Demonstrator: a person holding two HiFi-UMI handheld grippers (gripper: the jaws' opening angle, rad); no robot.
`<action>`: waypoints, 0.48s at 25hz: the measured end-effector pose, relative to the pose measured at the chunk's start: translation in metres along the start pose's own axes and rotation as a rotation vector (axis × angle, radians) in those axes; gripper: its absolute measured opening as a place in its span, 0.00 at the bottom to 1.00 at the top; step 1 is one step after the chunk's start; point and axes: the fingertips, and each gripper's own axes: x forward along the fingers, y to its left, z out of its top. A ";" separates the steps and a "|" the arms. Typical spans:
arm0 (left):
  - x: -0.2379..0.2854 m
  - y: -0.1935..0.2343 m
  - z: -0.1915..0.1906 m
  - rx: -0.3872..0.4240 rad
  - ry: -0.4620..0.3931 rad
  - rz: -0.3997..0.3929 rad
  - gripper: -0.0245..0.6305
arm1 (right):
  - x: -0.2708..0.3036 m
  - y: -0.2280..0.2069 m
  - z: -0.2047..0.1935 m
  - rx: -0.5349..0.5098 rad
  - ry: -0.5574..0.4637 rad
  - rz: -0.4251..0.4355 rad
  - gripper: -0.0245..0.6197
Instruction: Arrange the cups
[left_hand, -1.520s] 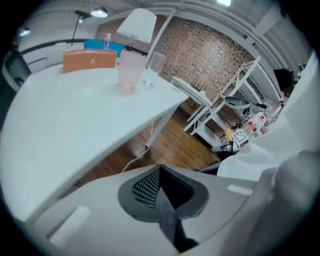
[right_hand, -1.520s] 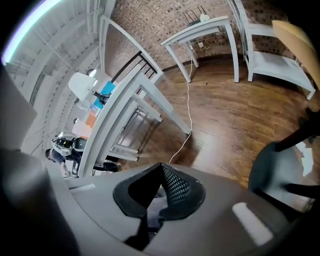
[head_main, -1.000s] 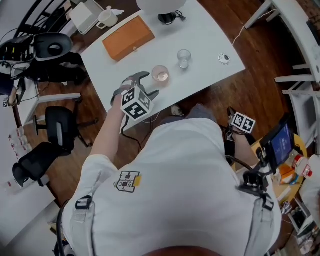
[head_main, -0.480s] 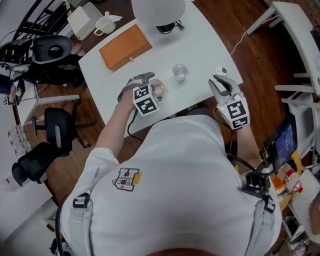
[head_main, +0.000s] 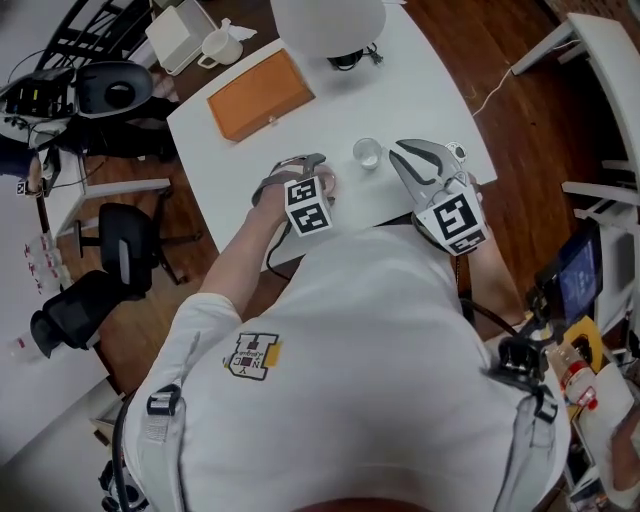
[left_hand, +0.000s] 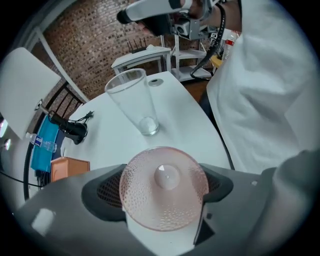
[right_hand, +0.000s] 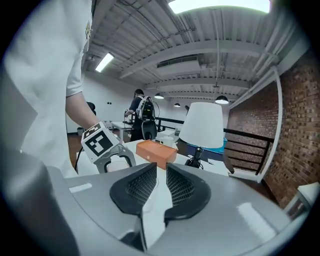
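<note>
Arranging the cups: grasp stage. The left claw points steeply down over the pink cup, which stands upright on the white surface near its front edge. The jaws are spread wide on either side of the cup and have just been closing; we see the pads close beside the wall but no sign that they press on it yet. The clear glass stands just beyond, apart from the pink cup. The right claw hangs above the surface's edge, its jaws barely parted, just opening, with nothing between them.

We judge the pink cup light, stiff and thin-walled (its dimpled skin should give the pads some bite), so a gentle squeeze across the wall, below the rim, looks best. The clear glass is tall, smooth and narrow-footed; we expect it to slip and tip easily, so it is best taken at mid-height.
</note>
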 end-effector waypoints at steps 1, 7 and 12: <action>0.000 0.000 0.001 -0.001 -0.002 -0.001 0.67 | 0.001 0.000 -0.002 0.003 0.001 0.002 0.12; 0.000 -0.002 0.000 -0.008 0.003 -0.013 0.67 | 0.005 0.002 -0.007 0.020 0.003 0.018 0.10; -0.006 0.002 -0.009 -0.025 0.020 -0.022 0.67 | 0.010 0.003 -0.002 0.024 -0.015 0.024 0.09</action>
